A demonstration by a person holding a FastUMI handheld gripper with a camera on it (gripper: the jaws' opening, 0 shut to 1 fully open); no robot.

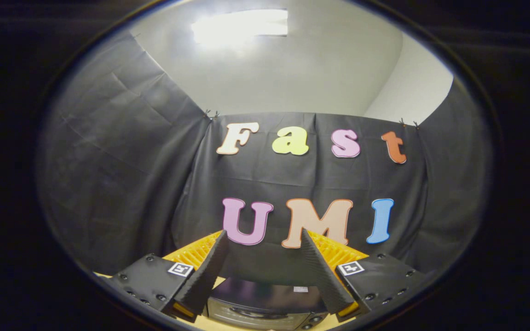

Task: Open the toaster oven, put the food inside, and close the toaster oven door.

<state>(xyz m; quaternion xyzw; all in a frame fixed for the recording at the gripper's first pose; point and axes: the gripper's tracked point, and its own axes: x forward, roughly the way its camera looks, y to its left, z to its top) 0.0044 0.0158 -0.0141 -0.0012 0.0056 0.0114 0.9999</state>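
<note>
My gripper (263, 239) is raised and tilted upward, open, with nothing between its two fingers (207, 271). Below and between the fingers sits the toaster oven (265, 305), dark, seen from above and in front; its top and a strip of its front show, with knobs at its right side. I cannot tell whether its door is open or shut.
The oven stands on a pale wooden table (228, 324), a sliver of which shows beneath the fingers. The black cloth wall (292, 179) hangs close behind the oven and wraps round on both sides. A white ceiling with a bright lamp (239, 30) lies above.
</note>
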